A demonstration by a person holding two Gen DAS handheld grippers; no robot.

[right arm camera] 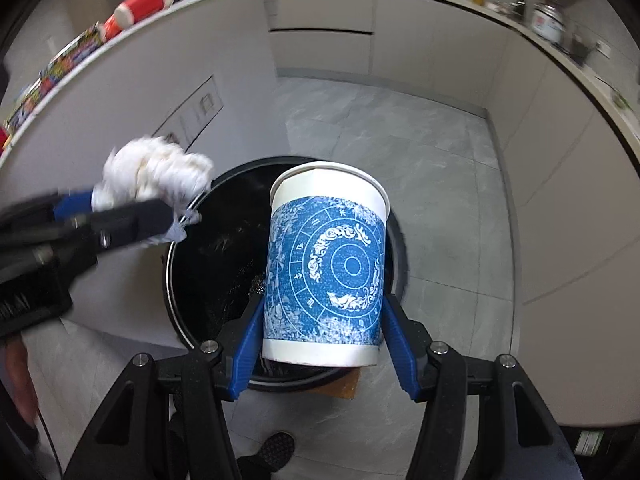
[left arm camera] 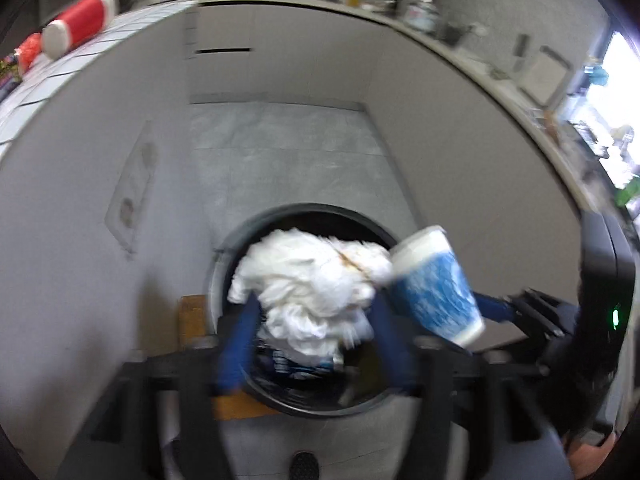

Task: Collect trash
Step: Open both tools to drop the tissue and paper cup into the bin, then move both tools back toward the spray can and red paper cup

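A: Entry, both wrist views. Your right tool (right arm camera: pixel 324 320) has its blue fingers (right arm camera: pixel 249 344) pressed on either side of a paper cup (right arm camera: pixel 326 268), white with a blue printed band, rim pointing away from you. Confirm position?

B: The cup sits directly above the round black trash bin (right arm camera: pixel 208 264) on the floor. From your left wrist view the same cup (left arm camera: pixel 434 284) shows tilted, at the right edge of the bin's rim (left arm camera: pixel 280 216).

A: And your left tool (left arm camera: pixel 316 312)?

B: Clamped on a crumpled white tissue wad (left arm camera: pixel 312 284), one blue finger on each side. The wad hangs over the bin opening in that view; the right wrist view shows the wad (right arm camera: pixel 156 172) at the bin's upper left rim, with the left tool (right arm camera: pixel 120 216) coming in from the left. The left view is motion-blurred, so fine detail on the wad is not readable beyond a brownish streak.

A: Surroundings?

B: Grey tiled floor (right arm camera: pixel 440 184), white cabinet fronts, a red cylinder with white ends (right arm camera: pixel 140 4) lying on the surface at upper left. A dark shoe (right arm camera: pixel 276 450) shows below your right tool.
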